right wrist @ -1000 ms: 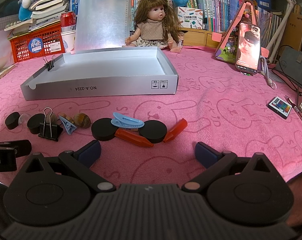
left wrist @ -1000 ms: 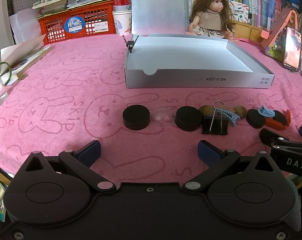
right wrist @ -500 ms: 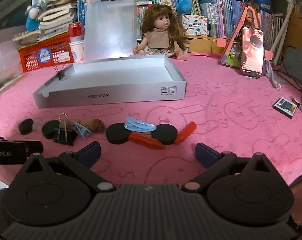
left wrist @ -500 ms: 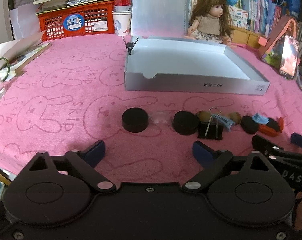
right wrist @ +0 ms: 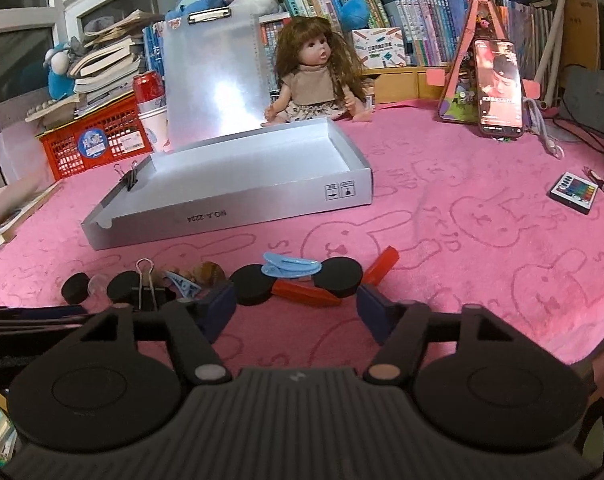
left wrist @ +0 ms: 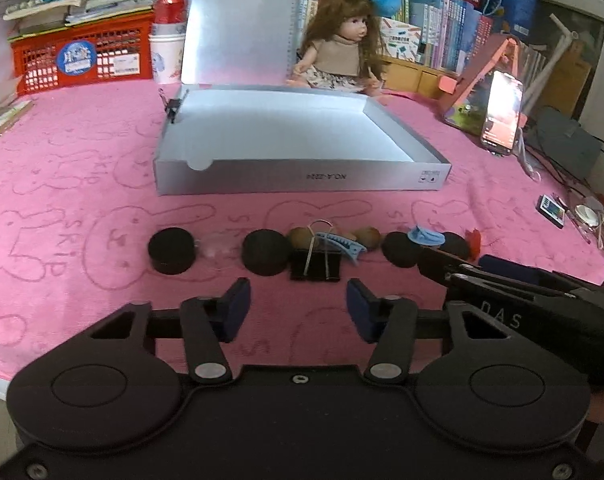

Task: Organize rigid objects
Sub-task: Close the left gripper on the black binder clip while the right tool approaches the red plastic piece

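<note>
Black binder clip (left wrist: 316, 264) lies just ahead of the half-spread, closing, empty left gripper (left wrist: 297, 310).

Left tongs (left wrist: 297, 306) (narrowing) above binder clip (left wrist: 316, 264)

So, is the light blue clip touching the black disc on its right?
Touching. In the right wrist view the light blue clip lies across the top edge of the black disc, overlapping it with no pink cloth visible between them.
</note>
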A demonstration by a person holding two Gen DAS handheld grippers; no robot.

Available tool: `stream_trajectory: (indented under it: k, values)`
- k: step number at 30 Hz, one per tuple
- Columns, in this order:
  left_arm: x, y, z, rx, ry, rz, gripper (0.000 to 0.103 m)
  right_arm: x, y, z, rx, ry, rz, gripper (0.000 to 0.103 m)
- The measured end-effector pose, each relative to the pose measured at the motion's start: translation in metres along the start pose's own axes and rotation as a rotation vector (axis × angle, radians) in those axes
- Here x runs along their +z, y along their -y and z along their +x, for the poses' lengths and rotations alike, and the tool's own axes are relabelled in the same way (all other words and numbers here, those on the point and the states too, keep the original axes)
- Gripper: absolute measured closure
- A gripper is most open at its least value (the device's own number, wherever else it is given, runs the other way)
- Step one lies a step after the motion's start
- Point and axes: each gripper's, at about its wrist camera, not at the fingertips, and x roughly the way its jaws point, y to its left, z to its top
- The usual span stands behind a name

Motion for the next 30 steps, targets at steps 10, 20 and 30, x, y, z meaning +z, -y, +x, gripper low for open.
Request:
stream_trajectory:
  k: [10, 20, 30]
  values:
    - [0.006, 0.015, 0.022, 0.003, 0.025, 0.038, 0.059, 0.001, 0.010, -0.002, -0.012, -0.002, 0.008, 0.030]
    - [0.007, 0.018, 0.031, 0.046, 0.059, 0.033, 0.073, 0.002, 0.009, -0.006, -0.017, 0.014, -0.010, 0.035]
    - [0.008, 0.003, 0.008, 0.074, 0.104, 0.018, 0.073, -0.002, -0.003, 0.004, -0.008, -0.013, -0.002, 0.045]
